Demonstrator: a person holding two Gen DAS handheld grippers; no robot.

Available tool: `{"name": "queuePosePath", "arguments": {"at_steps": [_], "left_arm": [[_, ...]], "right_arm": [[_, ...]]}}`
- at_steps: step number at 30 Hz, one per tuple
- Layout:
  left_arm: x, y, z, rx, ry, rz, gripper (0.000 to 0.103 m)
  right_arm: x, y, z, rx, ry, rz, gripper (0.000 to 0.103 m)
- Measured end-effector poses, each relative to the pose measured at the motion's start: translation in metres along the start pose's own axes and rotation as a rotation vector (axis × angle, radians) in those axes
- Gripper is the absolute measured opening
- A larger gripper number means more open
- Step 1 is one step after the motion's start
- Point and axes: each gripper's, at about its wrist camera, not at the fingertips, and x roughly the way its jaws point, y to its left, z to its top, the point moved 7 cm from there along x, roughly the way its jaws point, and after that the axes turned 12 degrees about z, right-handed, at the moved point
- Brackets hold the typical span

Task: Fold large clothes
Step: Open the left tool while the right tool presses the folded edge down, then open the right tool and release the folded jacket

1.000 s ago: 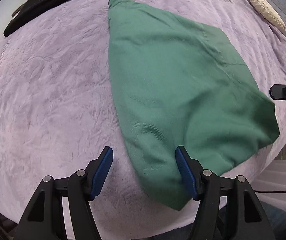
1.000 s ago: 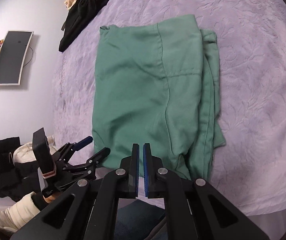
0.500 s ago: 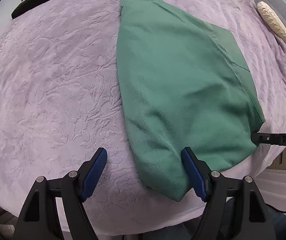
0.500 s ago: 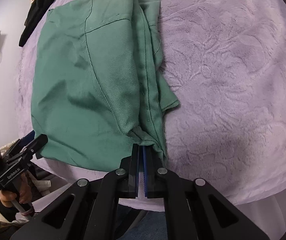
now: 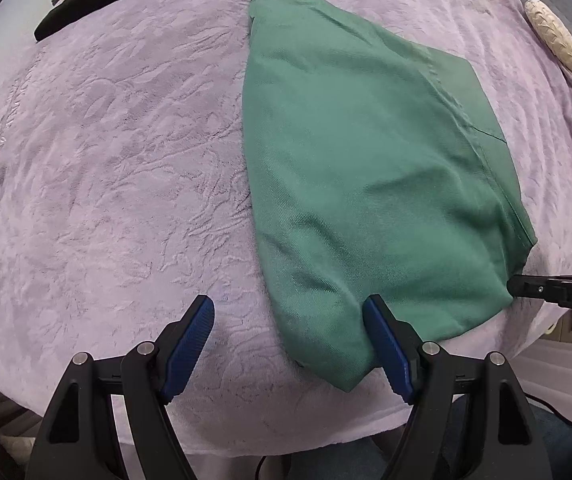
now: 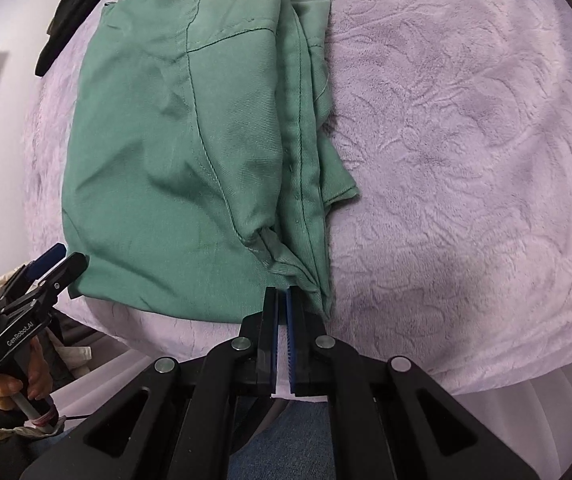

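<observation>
- A plush lilac embossed bedspread [image 5: 105,168] fills both views.
- The folded green twill garment [image 5: 366,184] lies flat on it, right of centre in the left wrist view.
- The left gripper [image 5: 288,334] stands spread over the garment's near corner, pads clear.
- The right gripper [image 6: 281,300] is pressed together at the garment's near hem, seemingly empty.

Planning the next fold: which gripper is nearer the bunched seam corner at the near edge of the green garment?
Right. The right gripper is shut right at that corner of the green garment. The left gripper is open over the garment's other near corner.
</observation>
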Motion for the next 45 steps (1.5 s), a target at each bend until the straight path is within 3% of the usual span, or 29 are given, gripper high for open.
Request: {"name": "queuePosePath", "arguments": {"at_steps": [12,17,19,21,26,30,36,41,45], "left_arm": [[-0.005,0.012,0.000,-0.024,0.021,0.035,0.078],[-0.006,0.014,0.001,-0.031,0.033,0.037,0.078],[-0.006,0.014,0.001,-0.028,0.035,0.039,0.078],[-0.004,0.014,0.001,-0.027,0.038,0.042,0.078],[-0.001,0.013,0.000,-0.031,0.045,0.040,0.078],[-0.001,0.012,0.001,-0.027,0.047,0.040,0.078],[0.001,0.013,0.000,-0.032,0.050,0.030,0.078],[0.001,0.013,0.002,-0.028,0.059,0.021,0.078],[-0.005,0.016,0.007,-0.037,0.054,0.020,0.078]], "right_arm": [[-0.015,0.002,0.001,0.020,-0.038,0.003,0.005],[-0.032,0.010,0.013,0.009,-0.115,0.034,0.005],[-0.033,0.011,0.019,0.003,-0.125,0.028,0.018],[-0.028,0.007,0.024,0.003,-0.128,0.012,0.076],[0.006,-0.011,0.023,0.011,-0.056,-0.127,0.073],[-0.002,-0.031,0.019,0.133,-0.095,-0.058,0.073],[-0.025,-0.044,0.016,0.187,-0.119,-0.095,0.073],[-0.047,-0.033,0.020,0.161,-0.153,-0.038,0.080],[-0.059,-0.010,0.032,0.124,-0.181,-0.025,0.080]]}}
